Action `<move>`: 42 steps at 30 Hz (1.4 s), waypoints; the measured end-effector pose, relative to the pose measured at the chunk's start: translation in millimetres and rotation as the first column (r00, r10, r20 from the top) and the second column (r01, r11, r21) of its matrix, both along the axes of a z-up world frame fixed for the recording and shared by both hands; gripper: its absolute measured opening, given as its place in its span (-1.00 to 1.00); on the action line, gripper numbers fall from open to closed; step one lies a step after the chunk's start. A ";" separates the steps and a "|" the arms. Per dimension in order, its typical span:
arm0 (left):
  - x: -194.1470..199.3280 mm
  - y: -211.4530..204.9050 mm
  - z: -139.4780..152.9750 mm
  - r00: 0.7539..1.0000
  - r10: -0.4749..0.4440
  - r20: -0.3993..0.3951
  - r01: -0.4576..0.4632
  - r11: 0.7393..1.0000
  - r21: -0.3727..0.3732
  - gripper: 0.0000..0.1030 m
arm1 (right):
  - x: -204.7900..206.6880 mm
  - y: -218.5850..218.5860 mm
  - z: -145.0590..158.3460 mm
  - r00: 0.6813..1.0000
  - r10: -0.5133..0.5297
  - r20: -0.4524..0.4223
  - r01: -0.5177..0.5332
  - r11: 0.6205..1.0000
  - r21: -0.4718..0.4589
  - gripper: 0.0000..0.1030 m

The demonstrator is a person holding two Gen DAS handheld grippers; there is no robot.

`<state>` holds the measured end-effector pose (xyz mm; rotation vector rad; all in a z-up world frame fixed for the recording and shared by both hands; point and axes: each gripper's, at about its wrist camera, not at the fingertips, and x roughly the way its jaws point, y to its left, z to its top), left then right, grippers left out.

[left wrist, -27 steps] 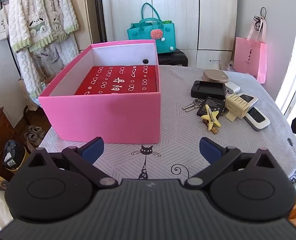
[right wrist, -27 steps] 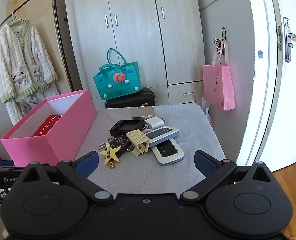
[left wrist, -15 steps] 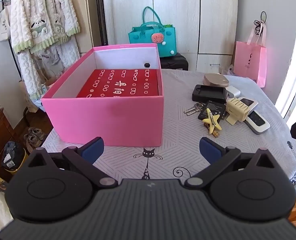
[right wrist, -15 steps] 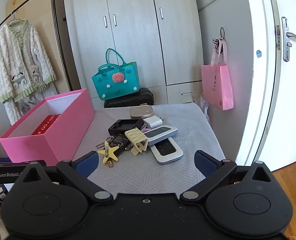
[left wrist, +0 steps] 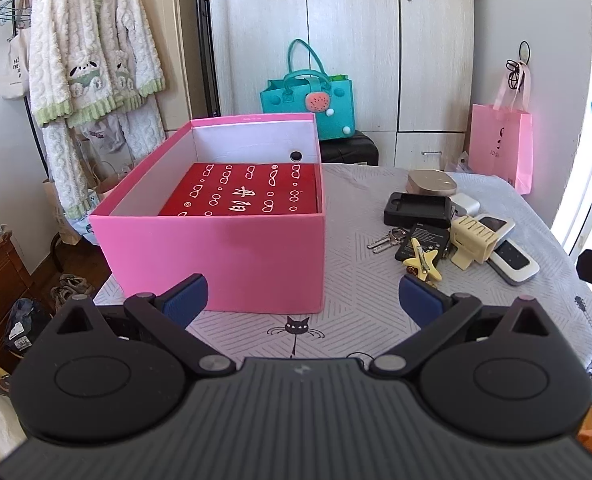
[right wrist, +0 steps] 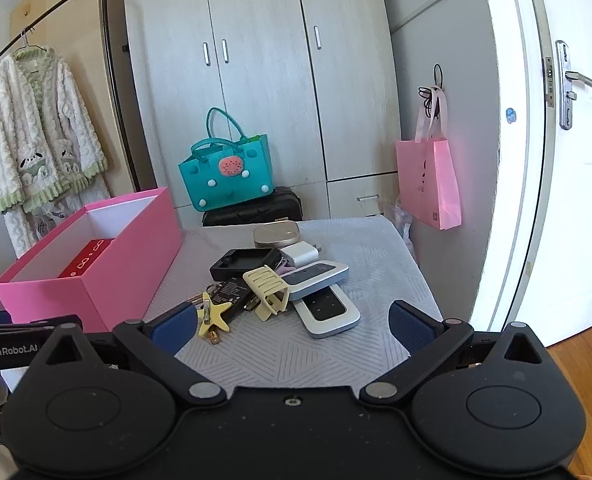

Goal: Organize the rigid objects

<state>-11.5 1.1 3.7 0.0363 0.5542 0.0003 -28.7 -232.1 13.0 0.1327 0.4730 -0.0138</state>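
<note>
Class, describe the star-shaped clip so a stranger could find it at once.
Start at the big pink box on the table; to its right lies a pile of small gadgets. At the pile's near edge sits the yellow star-shaped clip, beside the keys. It is the only star-shaped item.

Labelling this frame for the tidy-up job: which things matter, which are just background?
Job:
pink box
yellow hair claw
star clip
keys
black battery
black charger cradle
two remotes
white plug
beige case

Background:
teal bag
pink paper bag
robe
</note>
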 end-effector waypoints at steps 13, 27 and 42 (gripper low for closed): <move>0.8 -2.1 -6.1 1.000 -0.027 -0.001 0.027 1.000 -0.004 1.00 | -0.9 4.3 -2.7 1.000 0.004 0.018 -0.004 1.000 -0.015 1.00; -5.0 -6.8 -14.5 1.000 -0.007 0.016 0.007 1.000 0.003 1.00 | -0.6 -3.4 -7.3 0.998 -0.033 0.058 0.031 0.999 0.027 1.00; -0.3 -5.2 -19.2 1.000 0.011 -0.007 -0.011 1.000 -0.009 1.00 | 1.2 1.6 -16.7 0.998 0.027 0.063 -0.025 0.999 -0.028 1.00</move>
